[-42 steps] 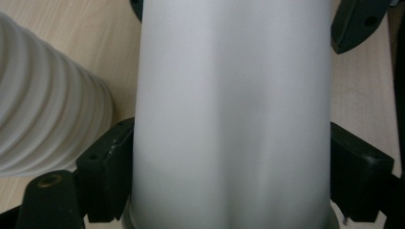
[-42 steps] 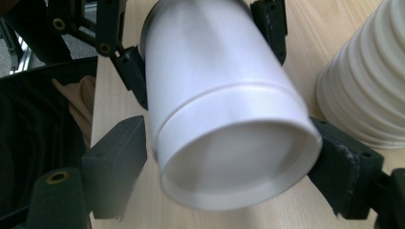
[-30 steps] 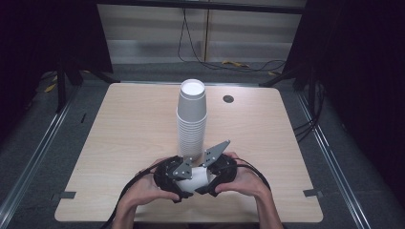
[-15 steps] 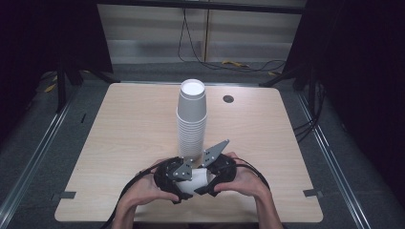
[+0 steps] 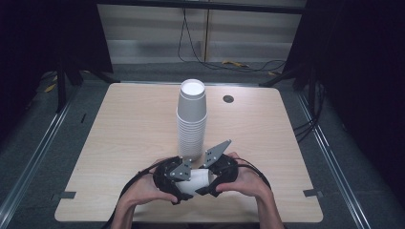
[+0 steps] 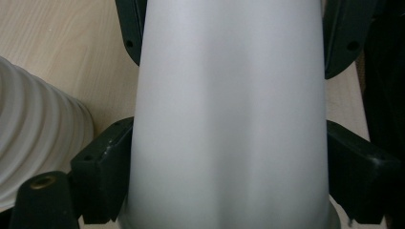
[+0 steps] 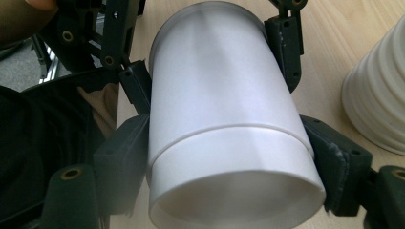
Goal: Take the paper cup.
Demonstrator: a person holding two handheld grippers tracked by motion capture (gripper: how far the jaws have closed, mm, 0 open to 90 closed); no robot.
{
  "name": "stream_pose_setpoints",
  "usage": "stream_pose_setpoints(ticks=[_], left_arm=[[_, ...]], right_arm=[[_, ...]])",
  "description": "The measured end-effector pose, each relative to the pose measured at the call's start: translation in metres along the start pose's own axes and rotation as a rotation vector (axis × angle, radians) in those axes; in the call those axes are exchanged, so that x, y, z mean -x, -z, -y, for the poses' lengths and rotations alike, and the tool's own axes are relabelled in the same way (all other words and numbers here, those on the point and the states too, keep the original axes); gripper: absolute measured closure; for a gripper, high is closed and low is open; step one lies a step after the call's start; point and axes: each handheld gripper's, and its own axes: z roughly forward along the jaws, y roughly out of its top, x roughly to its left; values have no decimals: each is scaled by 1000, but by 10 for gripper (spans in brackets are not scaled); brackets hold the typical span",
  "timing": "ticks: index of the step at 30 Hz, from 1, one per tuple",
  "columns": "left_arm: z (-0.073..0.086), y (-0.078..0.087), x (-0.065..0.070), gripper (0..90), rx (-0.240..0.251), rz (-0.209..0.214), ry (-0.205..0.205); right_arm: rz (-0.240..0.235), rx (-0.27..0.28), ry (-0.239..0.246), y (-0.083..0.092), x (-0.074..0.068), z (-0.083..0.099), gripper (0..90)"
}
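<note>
A white cup (image 5: 198,182) lies on its side just above the front of the table, held between both grippers. My left gripper (image 5: 187,184) is shut on one end and my right gripper (image 5: 207,181) on the other. In the right gripper view the cup (image 7: 224,119) has its open mouth toward the camera. A line runs around it, as if one cup sits nested in another. The right gripper (image 7: 229,162) clamps the wide band near the mouth, and the left gripper (image 7: 210,67) clamps the far part. In the left gripper view the left gripper (image 6: 229,167) squeezes the cup (image 6: 229,95).
A tall stack of upside-down white cups (image 5: 191,121) stands at the table's middle, just beyond the grippers, and its ribbed rims (image 7: 377,100) show close by. The wooden table (image 5: 119,143) has a round cable hole (image 5: 228,98) at the back. Dark floor surrounds it.
</note>
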Motion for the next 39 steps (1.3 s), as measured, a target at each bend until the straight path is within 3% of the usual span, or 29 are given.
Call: stream_pose_setpoints(ticks=[4, 8, 22, 29, 33, 39], left_arm=[[1, 3, -1, 139, 6, -8, 6], [2, 4, -2, 141, 45, -5, 21], [2, 12, -2, 141, 76, -26, 3], [8, 22, -6, 146, 154, 2, 34], [10, 28, -7, 159, 212, -42, 59], [16, 38, -8, 158, 301, -93, 92]], right_arm=[[0, 11, 4, 0, 0, 0, 239], [8, 15, 5, 1, 0, 0, 241], [28, 14, 16, 6, -2, -4, 242], [33, 26, 13, 8, -2, -3, 242], [55, 13, 3, 8, -1, -1, 242], [74, 36, -15, 9, 0, 4, 240]])
